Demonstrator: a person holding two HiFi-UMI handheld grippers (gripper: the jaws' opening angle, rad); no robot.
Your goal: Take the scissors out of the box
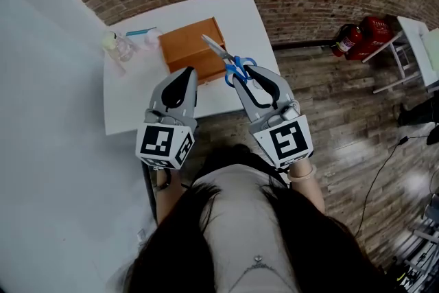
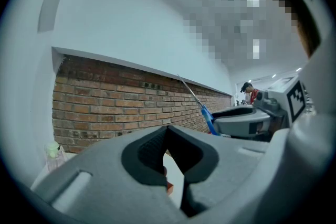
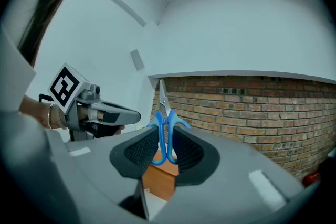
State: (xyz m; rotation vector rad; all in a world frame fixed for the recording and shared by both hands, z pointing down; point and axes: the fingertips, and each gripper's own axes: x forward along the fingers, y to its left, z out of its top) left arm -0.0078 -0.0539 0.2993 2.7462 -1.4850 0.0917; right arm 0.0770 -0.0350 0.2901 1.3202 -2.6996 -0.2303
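Clamping the scissors (image 3: 165, 124) by their blue handles in the right gripper (image 1: 247, 77), held level, blades raised above the box (image 1: 191, 44). Alongside, left gripper (image 1: 185, 72) level, jaws together, empty.

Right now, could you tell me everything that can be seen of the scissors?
The scissors have blue plastic-looking loop handles and silvery metal blades, closed together. The right gripper clamps the handles between its jaws, holding them in the air, outside the brown box. In the head view the blades point away from the person, over the box's right side.
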